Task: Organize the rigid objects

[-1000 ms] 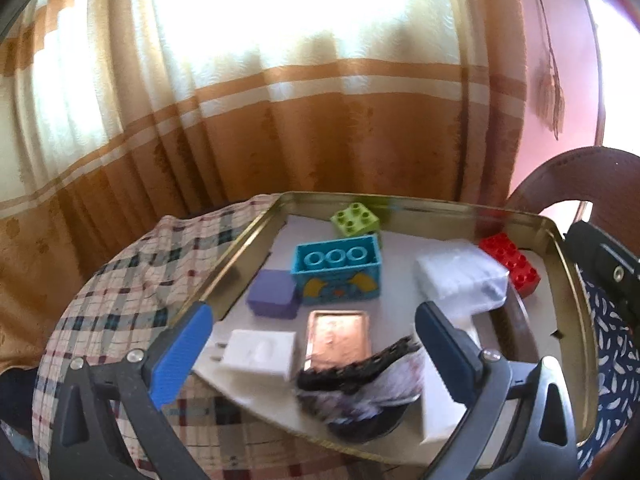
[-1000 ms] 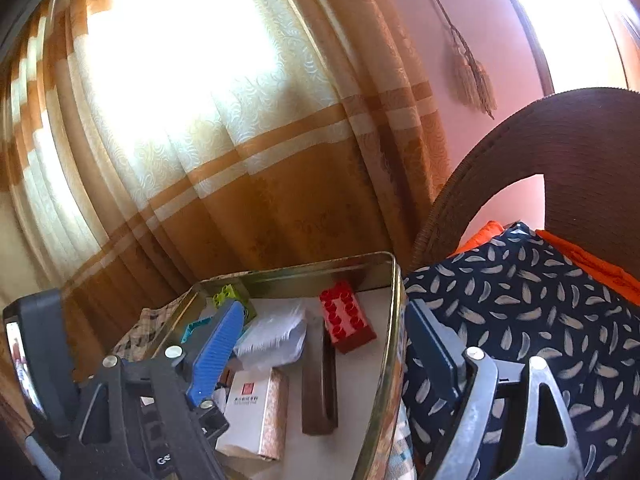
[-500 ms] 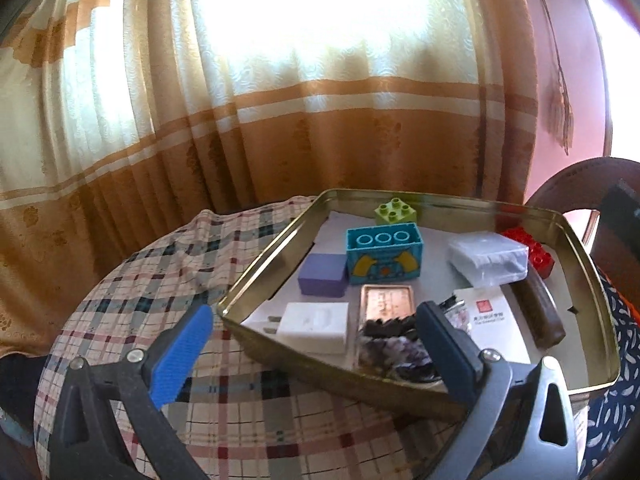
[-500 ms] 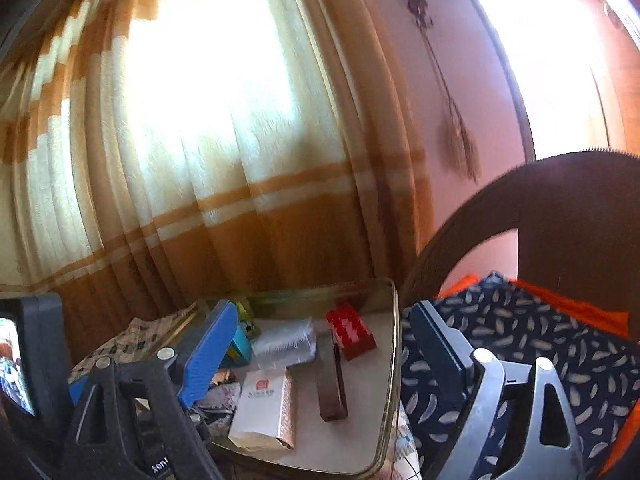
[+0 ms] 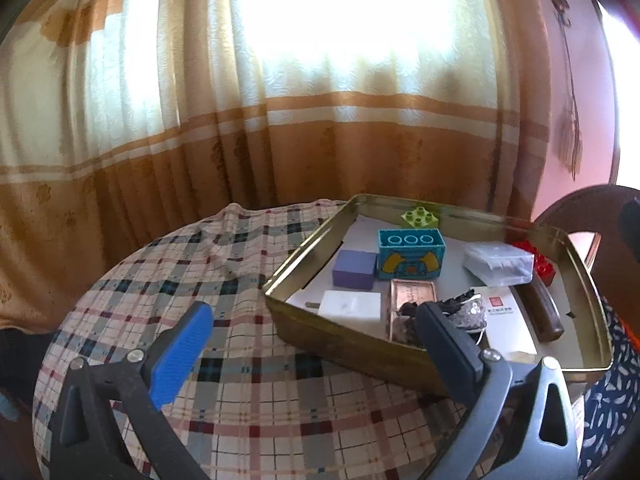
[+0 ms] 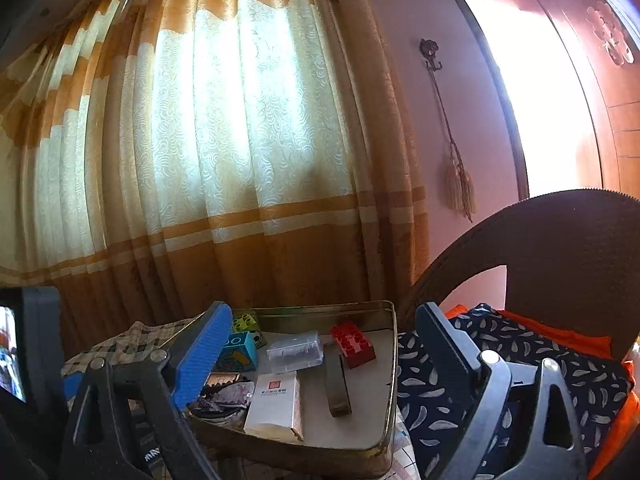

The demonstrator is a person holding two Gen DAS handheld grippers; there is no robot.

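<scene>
A gold metal tray (image 5: 340,340) on the plaid tablecloth holds several small objects: a green brick (image 5: 419,216), a teal brick (image 5: 410,254), a purple block (image 5: 355,269), a white charger (image 5: 352,307), a copper tin (image 5: 412,294), a clear plastic box (image 5: 499,263), a red brick (image 5: 538,260), a white carton (image 5: 508,326), a dark brown bar (image 5: 544,314) and a sparkly hair clip (image 5: 464,312). My left gripper (image 5: 316,344) is open and empty, in front of the tray's near wall. My right gripper (image 6: 320,352) is open and empty above the tray (image 6: 394,360).
The round table (image 5: 160,264) has a plaid cloth. Orange and cream curtains (image 5: 280,120) hang behind. A dark wicker chair (image 6: 560,256) with a feather-print cushion (image 6: 460,376) stands right of the tray.
Both grippers have pulled back and up from the tray. The tray looks smaller and farther, and more tablecloth and curtain show. Both stay open and empty.
</scene>
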